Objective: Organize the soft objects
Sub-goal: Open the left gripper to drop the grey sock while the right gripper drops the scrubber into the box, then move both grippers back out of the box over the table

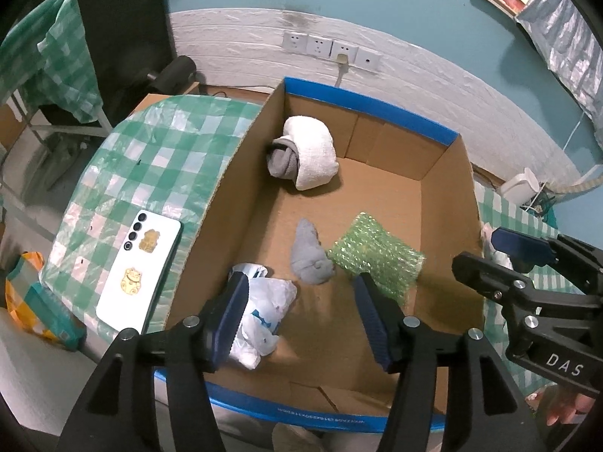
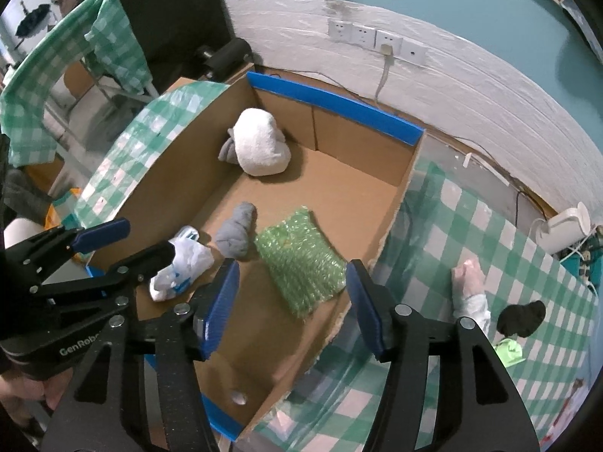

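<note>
An open cardboard box (image 1: 222,188) (image 2: 395,203) holds a rolled white towel (image 1: 314,156) (image 2: 260,145) with a grey cloth tucked against it, a grey sock bundle (image 1: 311,256) (image 2: 235,235), a green bubble-wrap pad (image 1: 377,258) (image 2: 299,261) and a crumpled white plastic bag (image 1: 264,312) (image 2: 181,265). My left gripper (image 1: 301,297) hangs open over the box's near end, with nothing pressed between its pads. My right gripper (image 2: 294,282) also stands open above the green pad, which lies loose on the box floor.
A white phone (image 1: 137,273) lies on the green checked tablecloth (image 1: 150,158) left of the box. On the cloth to the right lie a whitish cloth (image 2: 469,290), a black soft item (image 2: 522,318) and a bright green one (image 2: 508,352). A white kettle (image 2: 563,229) stands at the far right.
</note>
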Tool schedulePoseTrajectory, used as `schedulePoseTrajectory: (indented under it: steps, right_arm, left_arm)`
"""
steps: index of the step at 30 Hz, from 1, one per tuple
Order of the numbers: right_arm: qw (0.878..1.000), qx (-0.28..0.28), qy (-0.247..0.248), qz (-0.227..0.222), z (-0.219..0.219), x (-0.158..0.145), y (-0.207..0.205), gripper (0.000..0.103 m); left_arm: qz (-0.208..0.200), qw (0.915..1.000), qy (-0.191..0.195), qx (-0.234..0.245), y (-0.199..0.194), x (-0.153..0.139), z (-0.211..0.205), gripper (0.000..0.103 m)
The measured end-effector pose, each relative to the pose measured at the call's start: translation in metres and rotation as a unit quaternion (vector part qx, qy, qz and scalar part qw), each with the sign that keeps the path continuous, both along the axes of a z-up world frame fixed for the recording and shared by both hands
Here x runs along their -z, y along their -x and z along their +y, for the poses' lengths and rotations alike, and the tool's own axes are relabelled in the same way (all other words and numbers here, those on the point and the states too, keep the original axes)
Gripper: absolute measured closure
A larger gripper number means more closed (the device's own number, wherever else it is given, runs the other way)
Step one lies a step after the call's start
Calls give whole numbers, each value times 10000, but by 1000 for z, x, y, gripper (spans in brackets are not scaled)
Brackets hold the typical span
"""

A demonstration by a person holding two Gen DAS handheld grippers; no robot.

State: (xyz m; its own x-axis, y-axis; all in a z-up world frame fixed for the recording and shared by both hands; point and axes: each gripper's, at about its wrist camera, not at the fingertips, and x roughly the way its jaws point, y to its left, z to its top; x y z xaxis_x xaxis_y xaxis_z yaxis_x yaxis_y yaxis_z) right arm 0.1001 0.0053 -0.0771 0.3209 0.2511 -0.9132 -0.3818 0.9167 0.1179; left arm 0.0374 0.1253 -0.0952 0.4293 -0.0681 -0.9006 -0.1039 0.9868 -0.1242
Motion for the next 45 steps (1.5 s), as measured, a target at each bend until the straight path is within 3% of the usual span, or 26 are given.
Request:
schedulePoseTrajectory:
  steps: [17, 45]
  right_arm:
    - [9994, 339, 81, -17, -37, -1, 5, 43]
    - [9916, 1274, 233, -40, -150, -2, 40, 42]
  left_arm:
    - [-64, 9993, 85, 359, -5, -9, -37, 43]
    - [-257, 9937, -168, 1076, -7, -21, -126, 35]
